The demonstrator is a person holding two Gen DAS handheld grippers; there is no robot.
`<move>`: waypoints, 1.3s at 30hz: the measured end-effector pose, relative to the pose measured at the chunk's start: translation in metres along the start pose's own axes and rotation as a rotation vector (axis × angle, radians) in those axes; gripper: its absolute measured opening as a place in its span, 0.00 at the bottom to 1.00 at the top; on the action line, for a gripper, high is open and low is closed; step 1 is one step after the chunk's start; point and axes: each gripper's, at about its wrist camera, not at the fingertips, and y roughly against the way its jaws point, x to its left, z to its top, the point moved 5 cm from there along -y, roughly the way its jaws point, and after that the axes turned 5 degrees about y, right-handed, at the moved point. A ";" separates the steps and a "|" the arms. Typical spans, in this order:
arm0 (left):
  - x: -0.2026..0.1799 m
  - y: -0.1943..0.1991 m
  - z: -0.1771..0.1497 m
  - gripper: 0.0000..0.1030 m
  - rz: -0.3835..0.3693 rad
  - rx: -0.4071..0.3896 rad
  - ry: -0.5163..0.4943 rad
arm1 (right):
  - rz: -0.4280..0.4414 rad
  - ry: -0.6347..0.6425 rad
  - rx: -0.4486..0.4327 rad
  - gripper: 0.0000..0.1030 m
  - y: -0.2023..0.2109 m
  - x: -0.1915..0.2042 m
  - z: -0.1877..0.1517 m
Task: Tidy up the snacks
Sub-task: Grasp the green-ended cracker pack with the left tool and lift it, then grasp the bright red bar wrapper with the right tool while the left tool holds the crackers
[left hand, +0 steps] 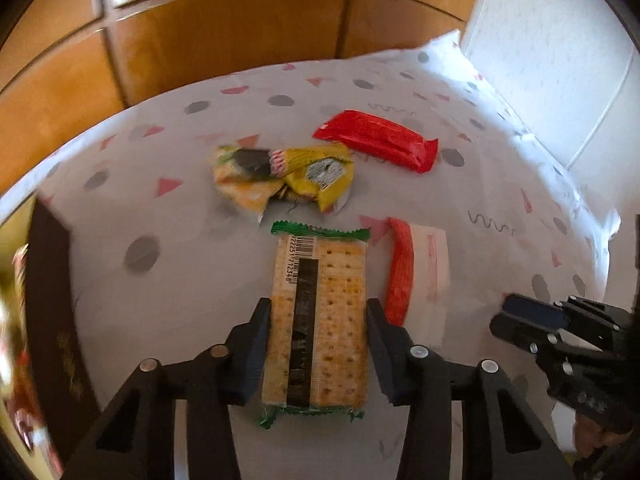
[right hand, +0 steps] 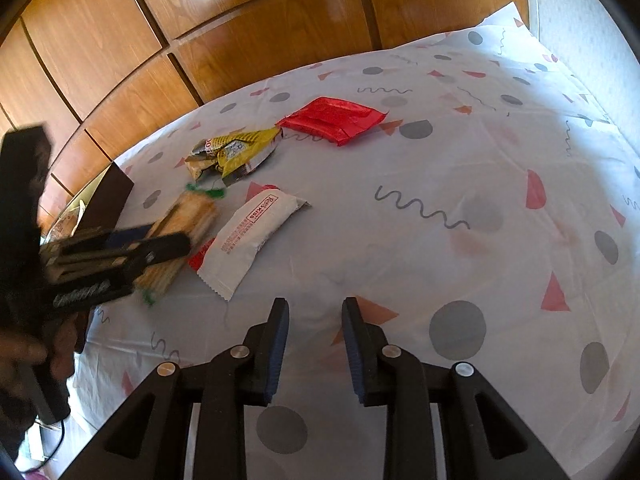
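Now the left gripper straddles the cracker pack, its jaws drawn in against the pack's two long sides near the lower half, so the pack looks pinched rather than merely framed. It lies flat on the patterned bedsheet, green crimped ends showing at top and bottom. To lift it well, the hold should stay square across the width; crackers snap easily, so a gentle squeeze and a level rise look wisest.

Just right of the pack lies the red-and-white wrapper, close to the right-hand jaw, so a straight lift avoids dragging it. Further off sit the crumpled yellow packets and the red packet, well apart from the grasp.

The right gripper hovers over bare sheet with its jaws a little apart and nothing between them.

A dark box stands at the left edge with wrapped goods inside, seemingly the place for sorted snacks. Between it and the pack the sheet is free, giving an easy path leftward. Wooden panelling bounds the far side.
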 end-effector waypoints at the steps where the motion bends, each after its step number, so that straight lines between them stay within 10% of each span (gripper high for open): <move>1: 0.002 0.004 -0.008 0.45 0.016 -0.005 0.016 | 0.000 0.001 -0.001 0.27 0.000 0.000 0.000; 14: 0.004 0.022 -0.061 0.46 0.096 -0.128 0.026 | -0.015 0.032 0.036 0.29 -0.002 0.005 0.006; 23: 0.005 0.024 -0.063 0.46 0.090 -0.149 0.018 | -0.076 0.224 0.024 0.34 -0.010 0.009 0.071; 28: 0.006 0.025 -0.064 0.46 0.083 -0.154 0.021 | -0.086 0.328 0.060 0.65 -0.038 0.008 0.120; 39: 0.007 0.025 -0.064 0.46 0.075 -0.149 0.024 | -0.136 0.559 0.238 0.72 -0.108 0.016 0.169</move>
